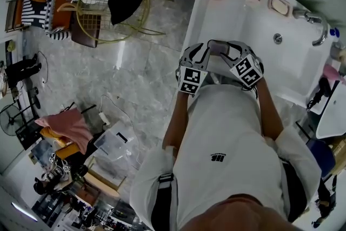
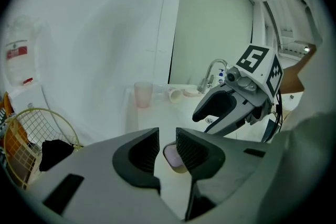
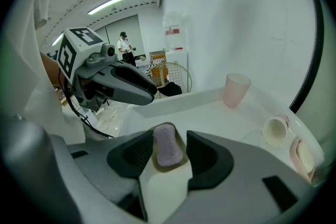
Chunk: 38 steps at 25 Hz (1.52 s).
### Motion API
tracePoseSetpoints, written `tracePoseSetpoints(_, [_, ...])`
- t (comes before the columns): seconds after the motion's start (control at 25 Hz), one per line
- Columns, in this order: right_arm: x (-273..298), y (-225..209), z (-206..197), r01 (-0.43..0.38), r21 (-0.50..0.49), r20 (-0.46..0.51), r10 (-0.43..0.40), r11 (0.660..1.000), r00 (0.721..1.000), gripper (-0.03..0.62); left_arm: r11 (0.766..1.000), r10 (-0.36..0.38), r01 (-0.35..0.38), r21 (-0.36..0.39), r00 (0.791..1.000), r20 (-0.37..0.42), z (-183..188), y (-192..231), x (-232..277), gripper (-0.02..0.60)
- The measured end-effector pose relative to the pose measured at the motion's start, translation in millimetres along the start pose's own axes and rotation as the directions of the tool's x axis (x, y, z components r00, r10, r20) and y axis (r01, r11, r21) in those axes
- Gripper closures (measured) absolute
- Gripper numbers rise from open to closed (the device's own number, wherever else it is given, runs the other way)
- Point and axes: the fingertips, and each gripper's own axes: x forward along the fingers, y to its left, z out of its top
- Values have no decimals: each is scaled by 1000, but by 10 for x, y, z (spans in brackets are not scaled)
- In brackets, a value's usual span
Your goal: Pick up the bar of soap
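A purple bar of soap (image 3: 167, 145) lies in a tan dish (image 3: 181, 161) on the white ledge (image 3: 210, 107), seen straight down between my right gripper's (image 3: 168, 152) open jaws. In the left gripper view the soap (image 2: 172, 155) shows in the narrow gap of my left gripper (image 2: 167, 150), partly hidden by one jaw; that gripper is open too. From the head view both grippers, left (image 1: 205, 54) and right (image 1: 231, 52), meet from either side over the soap (image 1: 218, 47). Neither holds anything.
A pink cup (image 3: 235, 89) and a tipped white mug (image 3: 275, 130) stand further along the ledge, with a second soap dish (image 1: 279, 5) and the tap (image 1: 313, 21) by the basin drain (image 1: 277, 38). A wire basket (image 1: 108, 5) stands on the floor to the left.
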Motion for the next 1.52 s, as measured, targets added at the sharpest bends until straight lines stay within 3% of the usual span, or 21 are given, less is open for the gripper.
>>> tracePoseSetpoints(0.84, [412, 19, -138, -61, -114, -138, 45, 992, 989, 379, 998, -50, 48, -27, 996, -74, -218, 71, 248, 466])
tracePoseSetpoints(1.52, [647, 86, -306, -80, -161, -208, 46, 984, 977, 367, 998, -61, 59, -30, 995, -85, -297, 104, 258, 466])
